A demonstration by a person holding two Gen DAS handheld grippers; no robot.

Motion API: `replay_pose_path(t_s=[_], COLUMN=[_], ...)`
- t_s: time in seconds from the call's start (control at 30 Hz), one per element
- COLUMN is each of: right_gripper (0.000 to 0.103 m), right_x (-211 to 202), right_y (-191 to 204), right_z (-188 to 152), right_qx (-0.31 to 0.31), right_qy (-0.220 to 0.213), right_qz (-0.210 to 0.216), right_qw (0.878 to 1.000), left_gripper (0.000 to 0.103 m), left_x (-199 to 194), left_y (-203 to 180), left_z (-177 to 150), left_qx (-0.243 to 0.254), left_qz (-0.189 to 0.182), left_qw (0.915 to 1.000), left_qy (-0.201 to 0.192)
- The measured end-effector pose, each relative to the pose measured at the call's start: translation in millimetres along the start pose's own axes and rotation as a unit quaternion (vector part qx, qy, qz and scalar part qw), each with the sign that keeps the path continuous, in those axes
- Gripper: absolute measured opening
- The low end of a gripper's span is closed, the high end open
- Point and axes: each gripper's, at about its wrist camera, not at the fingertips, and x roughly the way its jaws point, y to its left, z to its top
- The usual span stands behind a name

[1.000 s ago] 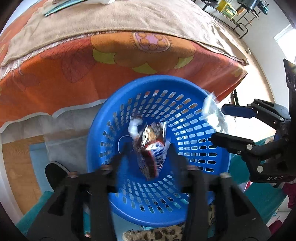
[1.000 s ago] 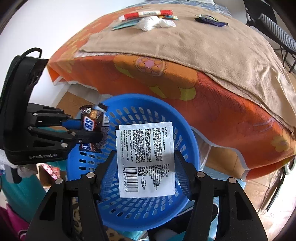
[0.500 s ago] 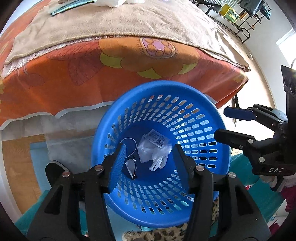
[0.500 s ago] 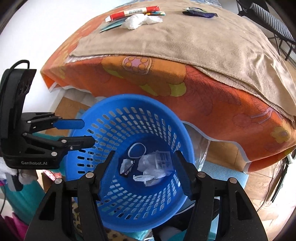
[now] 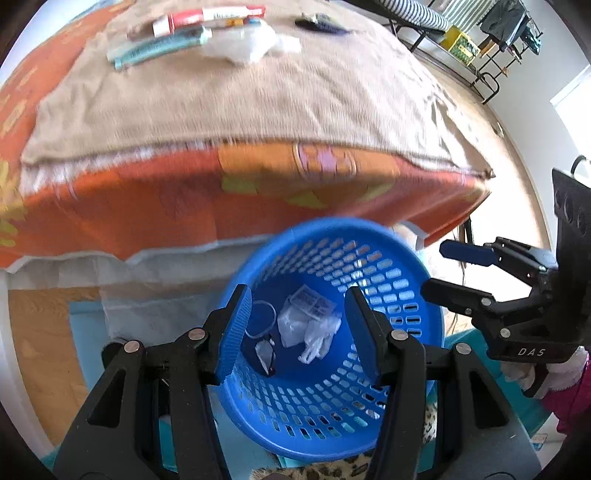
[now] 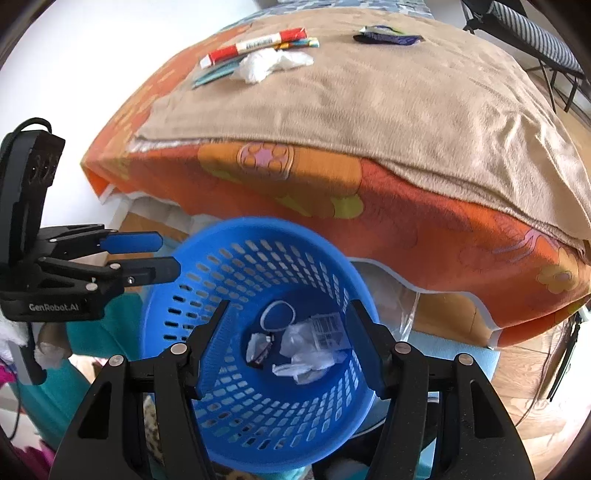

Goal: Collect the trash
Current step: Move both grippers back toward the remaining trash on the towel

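Note:
A blue perforated basket [image 5: 388, 266] [image 6: 184, 295] stands on the floor by the bed. In it lie a clear plastic wrapper with a printed label [image 5: 308, 321] [image 6: 314, 347], a small dark snack wrapper [image 5: 266, 356] [image 6: 260, 349] and a white ring [image 6: 277, 314]. My left gripper [image 5: 299, 325] is open and empty above the basket; it also shows in the right wrist view [image 6: 155, 254]. My right gripper [image 6: 288, 343] is open and empty over the basket; it also shows in the left wrist view [image 5: 439, 267]. On the bed lie a red-and-white wrapper [image 6: 255, 46], a crumpled white tissue [image 6: 269, 64], a teal packet [image 6: 214, 74] and a dark wrapper [image 6: 386, 37].
The bed has an orange flowered cover [image 6: 369, 206] with a tan blanket [image 6: 388, 110] on top. A leopard-print item [image 5: 332, 469] lies below the basket. A rack with striped fabric [image 5: 424, 14] stands at the far right. The floor is wooden [image 6: 524, 373].
Both grippers let go of their wrappers, which fell into the basket. Both grippers have since lifted and tilted up, so more of the bed top shows.

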Motion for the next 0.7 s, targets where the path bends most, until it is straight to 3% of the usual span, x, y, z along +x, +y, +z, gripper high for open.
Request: replay_pose_path(t_s=[0.17, 0.3, 0.53, 0.7], right_gripper=[0.061, 0.062, 0.066, 0.067], right_x=[-7, -11, -18, -11], right_y=[-5, -7, 1, 12], right_z=[15, 31, 73, 103], right_qx=[0.013, 0.016, 0.011, 0.006], right_qy=[-0.019, -0.030, -0.062, -0.080], right_qz=[0.013, 0.015, 0.041, 0.048], right_qw=[1.000, 0.999, 0.997, 0.996], left_gripper=[0.054, 0.067, 0.068, 0.068], left_x=[-25, -44, -54, -63], left_y=[5, 17, 59, 76], left_z=[28, 52, 97, 138], left_qx=[0.018, 0.017, -0.040, -0.040], left_qz=[0.018, 0.021, -0.007, -0.015], left_qw=[0.9991, 0.9976, 0.9965, 0.9950], left_qy=[-0.034, -0.064, -0.073, -0.091])
